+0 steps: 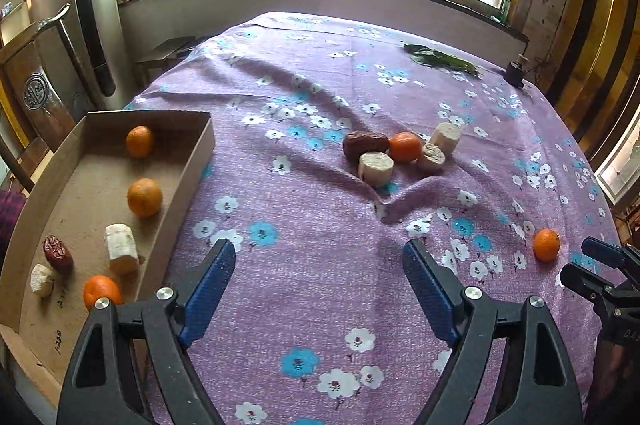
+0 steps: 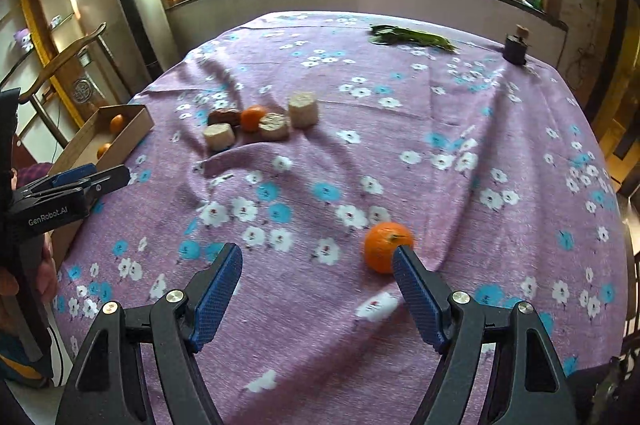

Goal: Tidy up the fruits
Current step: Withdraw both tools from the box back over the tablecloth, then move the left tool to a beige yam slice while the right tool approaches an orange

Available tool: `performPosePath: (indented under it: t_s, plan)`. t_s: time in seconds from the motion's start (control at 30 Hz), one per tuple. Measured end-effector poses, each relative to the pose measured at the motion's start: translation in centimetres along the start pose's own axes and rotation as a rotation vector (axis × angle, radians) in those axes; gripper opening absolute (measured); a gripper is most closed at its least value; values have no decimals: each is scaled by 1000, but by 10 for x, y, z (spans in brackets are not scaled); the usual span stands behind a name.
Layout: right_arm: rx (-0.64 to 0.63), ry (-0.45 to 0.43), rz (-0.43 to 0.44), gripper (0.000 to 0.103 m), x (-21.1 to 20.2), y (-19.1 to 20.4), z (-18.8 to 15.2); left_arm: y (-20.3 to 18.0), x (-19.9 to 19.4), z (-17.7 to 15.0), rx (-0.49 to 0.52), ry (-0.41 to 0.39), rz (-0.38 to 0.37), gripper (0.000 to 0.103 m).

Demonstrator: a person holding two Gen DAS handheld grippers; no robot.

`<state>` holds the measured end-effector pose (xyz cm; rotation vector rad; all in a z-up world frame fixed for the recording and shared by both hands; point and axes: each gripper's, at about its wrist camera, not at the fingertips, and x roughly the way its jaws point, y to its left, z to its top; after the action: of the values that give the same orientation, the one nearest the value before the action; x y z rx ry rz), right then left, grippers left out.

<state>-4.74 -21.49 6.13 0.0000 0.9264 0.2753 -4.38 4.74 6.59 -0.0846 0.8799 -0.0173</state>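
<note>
A cardboard tray at the table's left holds three mandarins, a red date and two pale cut chunks. A cluster mid-table has a date, a mandarin and three pale chunks. A lone mandarin lies just ahead of my right gripper, touching or just behind its right fingertip. My left gripper is open and empty over the cloth, right of the tray. Both grippers are open.
The table wears a purple floral cloth. Green leaves and a small dark jar sit at the far right. A wooden chair stands left of the table. Windows line the back wall.
</note>
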Motion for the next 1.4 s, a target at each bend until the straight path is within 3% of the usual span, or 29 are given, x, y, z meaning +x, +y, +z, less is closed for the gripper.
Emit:
performPosePath:
  t_s: [0.63, 0.93, 1.17, 1.23, 1.3, 1.4]
  plan:
    - [38, 48, 8, 79, 39, -26, 6, -17, 31, 19, -12, 42, -20, 85]
    - [67, 83, 20, 59, 55, -33, 1, -24, 29, 17, 23, 25, -14, 85]
    - [63, 69, 11, 59, 54, -31, -1, -18, 33, 18, 8, 35, -10, 85]
    - [83, 60, 29, 63, 54, -32, -1, -16, 34, 18, 2, 37, -13, 85]
    - [93, 55, 57, 77, 55, -31, -2, -13, 35, 19, -8, 40, -13, 85]
    - [36, 69, 34, 90, 59, -18, -2, -12, 37, 21, -14, 42, -18, 85]
